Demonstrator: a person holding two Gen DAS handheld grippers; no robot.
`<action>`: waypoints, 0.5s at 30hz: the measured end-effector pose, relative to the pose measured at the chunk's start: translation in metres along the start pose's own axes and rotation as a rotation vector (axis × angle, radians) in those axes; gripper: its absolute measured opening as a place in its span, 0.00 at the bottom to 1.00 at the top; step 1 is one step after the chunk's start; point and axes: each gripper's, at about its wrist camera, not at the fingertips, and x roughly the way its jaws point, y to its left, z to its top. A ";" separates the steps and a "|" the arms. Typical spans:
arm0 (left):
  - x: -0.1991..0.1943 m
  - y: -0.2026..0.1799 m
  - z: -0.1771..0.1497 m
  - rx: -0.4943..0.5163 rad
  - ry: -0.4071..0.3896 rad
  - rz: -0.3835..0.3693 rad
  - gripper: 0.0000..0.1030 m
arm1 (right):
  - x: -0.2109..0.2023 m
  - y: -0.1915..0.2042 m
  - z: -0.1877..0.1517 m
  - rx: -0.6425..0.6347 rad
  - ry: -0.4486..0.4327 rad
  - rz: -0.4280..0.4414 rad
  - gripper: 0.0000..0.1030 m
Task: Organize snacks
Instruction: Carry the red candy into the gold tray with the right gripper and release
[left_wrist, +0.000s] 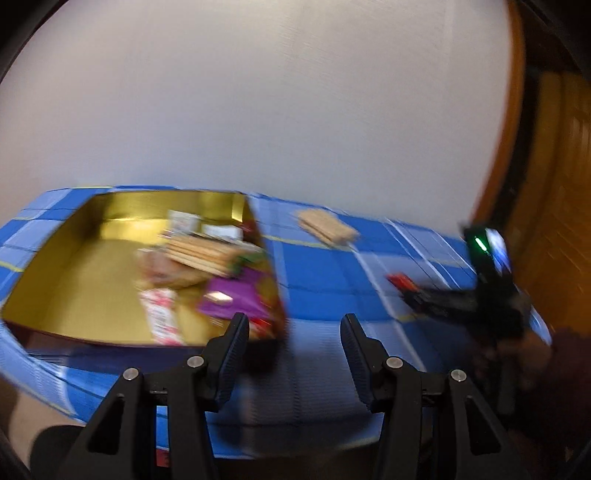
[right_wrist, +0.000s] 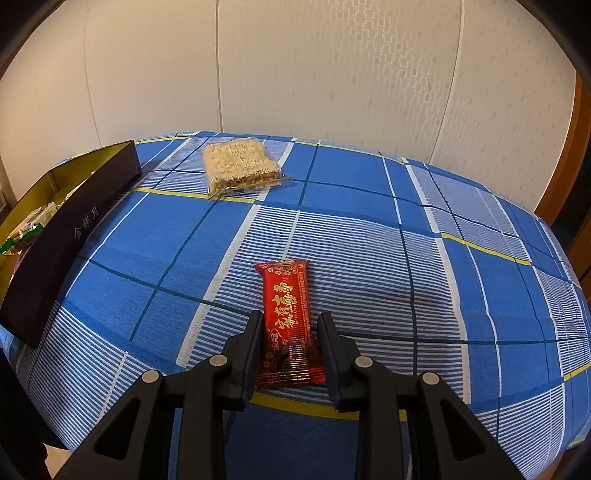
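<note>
A red snack packet (right_wrist: 286, 295) lies lengthwise on the blue plaid tablecloth (right_wrist: 369, 258). My right gripper (right_wrist: 290, 325) is shut on its near half, a pad pressing each long side. In the blurred left wrist view that right gripper (left_wrist: 406, 288) shows at the right with the red packet (left_wrist: 397, 280) at its tips. My left gripper (left_wrist: 294, 325) stands open and empty above the cloth, by the near right corner of a gold-lined box (left_wrist: 74, 258). The box holds several snack packets (left_wrist: 207, 266). A clear pack of puffed rice cake (right_wrist: 240, 162) lies at the far side.
The box's dark outer wall (right_wrist: 70, 236) runs along the left in the right wrist view. The rice cake pack (left_wrist: 327, 225) sits just right of the box. A pale wall stands behind the table and a wooden door frame (left_wrist: 517, 110) at the right.
</note>
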 end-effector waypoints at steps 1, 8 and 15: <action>0.003 -0.006 -0.004 0.019 0.013 -0.007 0.51 | 0.000 0.000 0.001 0.001 0.005 0.003 0.28; 0.026 -0.012 -0.022 0.053 0.099 0.020 0.51 | 0.002 0.002 0.008 -0.044 0.049 0.012 0.26; 0.043 0.002 -0.034 0.004 0.153 0.080 0.51 | 0.010 0.020 0.026 -0.076 0.126 0.104 0.26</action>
